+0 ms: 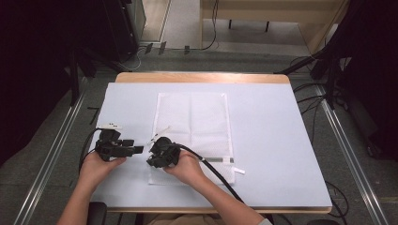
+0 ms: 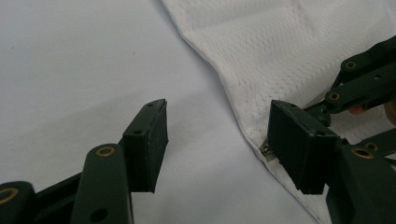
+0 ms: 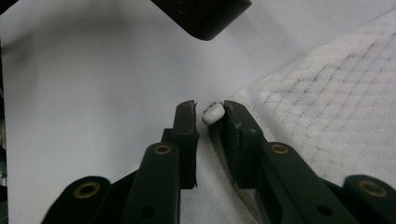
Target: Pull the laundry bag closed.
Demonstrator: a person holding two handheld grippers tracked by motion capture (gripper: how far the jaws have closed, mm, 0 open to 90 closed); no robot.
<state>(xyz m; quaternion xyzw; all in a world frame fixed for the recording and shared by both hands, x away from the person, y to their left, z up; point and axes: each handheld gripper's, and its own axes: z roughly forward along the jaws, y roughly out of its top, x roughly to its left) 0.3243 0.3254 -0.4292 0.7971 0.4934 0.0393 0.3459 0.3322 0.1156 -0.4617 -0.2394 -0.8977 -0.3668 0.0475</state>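
A white mesh bag (image 1: 192, 122) lies flat on the pale table cover (image 1: 272, 140). Its left edge runs through the left gripper view as bag fabric (image 2: 280, 46), with a small metal zipper part (image 2: 266, 150) at the hem. My left gripper (image 2: 217, 121) stands open beside that edge, nothing between its pads. It sits at the bag's near left corner (image 1: 137, 148). My right gripper (image 3: 210, 109) has its jaws narrowly apart around a small white zipper tab (image 3: 214, 114). The tab rests against one pad, with a slim gap to the other. The right gripper (image 1: 152, 151) faces the left one closely.
A dark zipper strip (image 1: 218, 160) and a small white tag (image 1: 239, 170) lie at the bag's near right edge. The right gripper's cable (image 1: 220, 176) trails toward the table's front edge. Bare cover stretches to the right. A left fingertip (image 3: 205, 16) hangs close ahead of the right gripper.
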